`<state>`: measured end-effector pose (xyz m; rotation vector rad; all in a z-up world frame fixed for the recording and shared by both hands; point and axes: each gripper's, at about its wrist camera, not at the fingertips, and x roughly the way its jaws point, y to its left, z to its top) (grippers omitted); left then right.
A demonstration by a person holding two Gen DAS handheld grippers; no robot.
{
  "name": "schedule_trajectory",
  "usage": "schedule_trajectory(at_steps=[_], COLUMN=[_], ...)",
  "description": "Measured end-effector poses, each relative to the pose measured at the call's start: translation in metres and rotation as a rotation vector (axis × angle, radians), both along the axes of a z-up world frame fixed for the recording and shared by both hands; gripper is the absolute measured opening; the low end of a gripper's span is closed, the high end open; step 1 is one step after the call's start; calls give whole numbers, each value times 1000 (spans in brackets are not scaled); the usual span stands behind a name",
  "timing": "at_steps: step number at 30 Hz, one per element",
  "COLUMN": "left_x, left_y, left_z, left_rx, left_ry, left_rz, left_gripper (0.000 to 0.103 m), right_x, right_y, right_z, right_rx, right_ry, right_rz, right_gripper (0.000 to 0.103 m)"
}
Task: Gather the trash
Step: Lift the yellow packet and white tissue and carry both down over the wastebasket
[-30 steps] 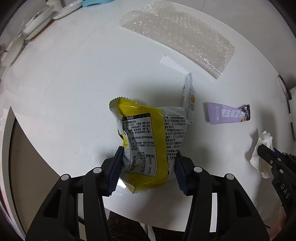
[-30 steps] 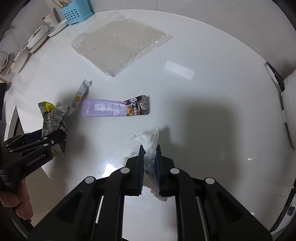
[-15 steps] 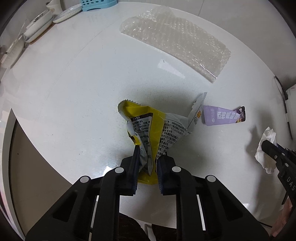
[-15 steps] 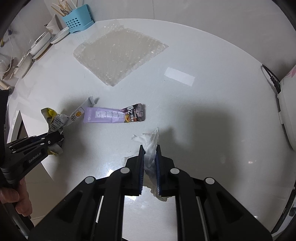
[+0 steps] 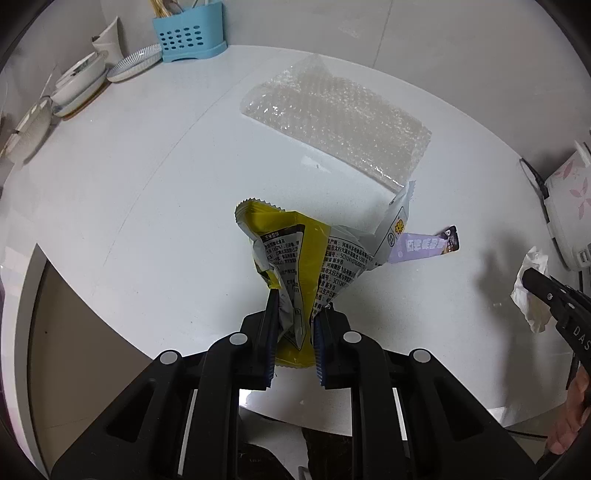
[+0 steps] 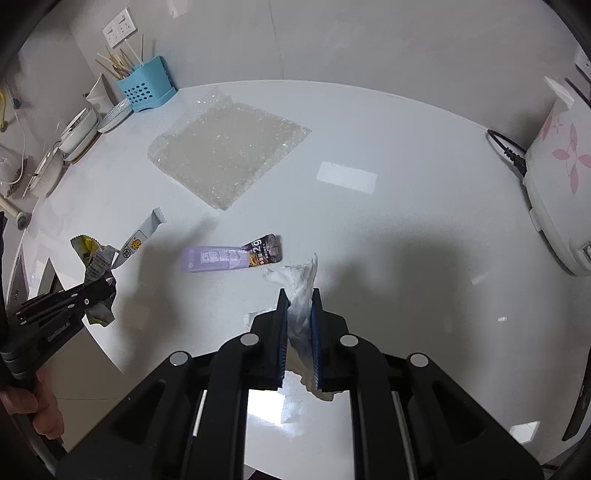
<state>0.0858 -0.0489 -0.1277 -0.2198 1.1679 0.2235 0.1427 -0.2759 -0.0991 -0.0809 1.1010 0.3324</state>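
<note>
while seen from the left wrist, left gripper (image 5: 294, 314) pinching a yellow snack wrapper (image 5: 295, 258), jaws pressed in on its crumpled lower part, the bag lifted clear of the white table (image 5: 147, 184) near the near edge. torn strip of the wrapper sticking up to the right, partly covering a purple sachet (image 5: 428, 247) lying flat beyond it. sheet of bubble wrap (image 5: 332, 118) flat on the far side, untouched. at far right, right gripper (image 5: 532, 278) with a white tissue (image 5: 532, 291) caught in its tips. blue utensil holder (image 5: 188, 33) and stacked dishes (image 5: 81, 81) at the far left, not trash by the look of them.

from the right wrist, right gripper (image 6: 299, 306) clamped on the tissue (image 6: 301, 295), jaws nearly together with the paper bunched between and hanging out below. purple sachet (image 6: 229, 256) just beyond and left of the tips, on the table (image 6: 406, 147). left gripper (image 6: 105, 290) at the left edge carrying the wrapper (image 6: 94, 266). bubble wrap (image 6: 225, 155) farther off; a white appliance (image 6: 554, 184) at the right.

judged as the pick-up stage: two pieces in hand, sachet and bubble wrap left. no bin in either view, so cannot tell where to drop. next move likely calling for carrying both loads to a bin, keeping the squeeze firm, the tissue being limp and prone to slipping.
</note>
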Motion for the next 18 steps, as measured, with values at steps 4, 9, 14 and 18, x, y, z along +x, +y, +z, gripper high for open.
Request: schedule_trajectory(at_steps=[4, 9, 14, 18], left_x=[-9, -24, -45, -64], left_y=[8, 20, 35, 47], left_z=[16, 33, 53, 69], left_rx=[3, -6, -25, -33], left_ry=[-32, -73, -119, -162], left_rz=[-38, -87, -128, -164], left_gripper=[16, 16, 16, 16], right_x=[-17, -43, -71, -98], right_y=[2, 13, 30, 49], right_z=[16, 35, 51, 65], right_rx=[7, 11, 8, 4], right_ry=[-37, -95, -144, -187], right_rz=[-52, -100, -131, -143], right_gripper=[10, 10, 10, 10])
